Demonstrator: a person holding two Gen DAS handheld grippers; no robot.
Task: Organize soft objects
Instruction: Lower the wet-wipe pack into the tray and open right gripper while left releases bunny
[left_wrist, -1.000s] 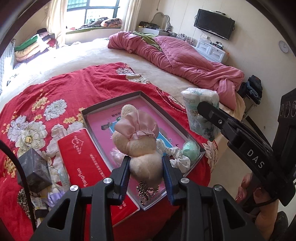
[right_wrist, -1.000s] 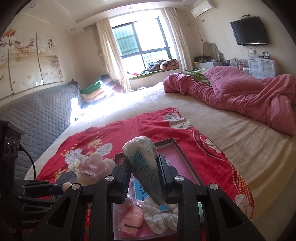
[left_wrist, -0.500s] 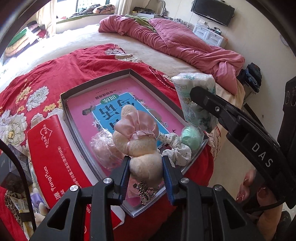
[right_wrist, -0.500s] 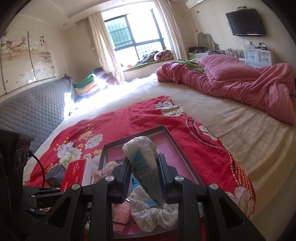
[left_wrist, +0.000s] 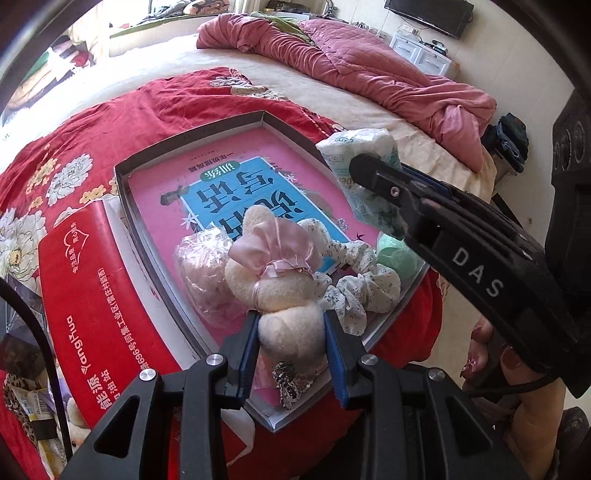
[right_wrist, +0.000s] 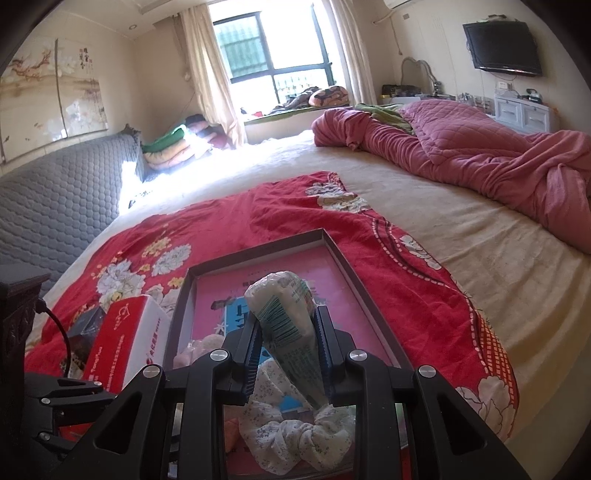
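My left gripper (left_wrist: 291, 328) is shut on a cream plush toy (left_wrist: 273, 277) with a pink satin bow, held just over the near end of a grey-rimmed tray (left_wrist: 192, 134) lined with a pink and blue booklet. My right gripper (right_wrist: 288, 336) is shut on a white tissue pack (right_wrist: 286, 317) with green print, above the same tray (right_wrist: 258, 249). That pack (left_wrist: 356, 147) and the right gripper's black arm show at the right of the left wrist view. In the tray lie a floral scrunchie (left_wrist: 364, 290), a wrapped pink puff (left_wrist: 201, 266), a mint green ball (left_wrist: 397, 254) and a silver hair clip (left_wrist: 286, 380).
A red tissue box (left_wrist: 85, 280) lies left of the tray on the red floral blanket (left_wrist: 155, 99). A dark cube and wrappers sit at the far left (left_wrist: 20, 362). A pink quilt (right_wrist: 480, 155) is bunched at the bed's far right. The bed edge runs close on the right.
Both grippers have come down closer over the tray, each keeping its grip. The tray and its contents look larger and nearer in both views.
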